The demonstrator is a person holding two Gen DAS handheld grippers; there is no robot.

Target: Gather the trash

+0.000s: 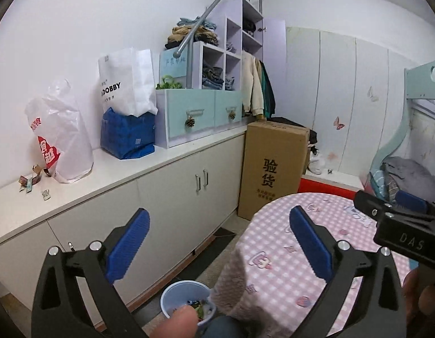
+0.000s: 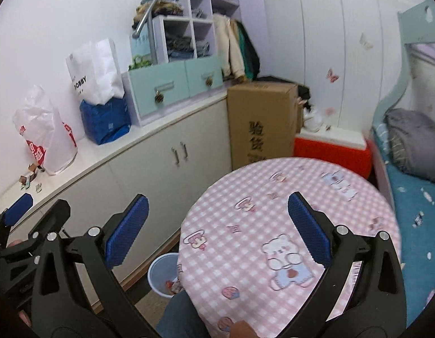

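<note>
Left wrist view: the left gripper [image 1: 218,242] is raised and tilted a little downward, its blue pads [image 1: 127,246] spread wide with nothing between them. Below, on the floor between the low cabinet [image 1: 166,194] and the round table [image 1: 316,253], stands a pale blue bin [image 1: 172,295] holding a few small wrappers and scraps. A fingertip [image 1: 179,319] shows at the bottom edge, in front of the bin. At the right edge the right gripper [image 1: 397,211] reaches in over the table's pink checked cloth, seen from the side. On the cabinet top at far left lie several scraps of trash [image 1: 34,180], just beside a white plastic bag [image 1: 59,138]; further along stand a blue bag [image 1: 127,135] and a white paper bag [image 1: 124,84].

Right wrist view: the right gripper [image 2: 217,231] hangs above the table [image 2: 273,211], pointing slightly down, its jaws wide apart and empty. The bin [image 2: 159,273] sits partly hidden under the table's edge, with bits of rubbish at its bottom. The left gripper [image 2: 28,211] shows at the left edge. The trash scraps [image 2: 30,178] lie on the cabinet top [image 2: 104,166], well apart from both grippers. A cardboard box [image 2: 259,118] stands beyond the table.
</note>
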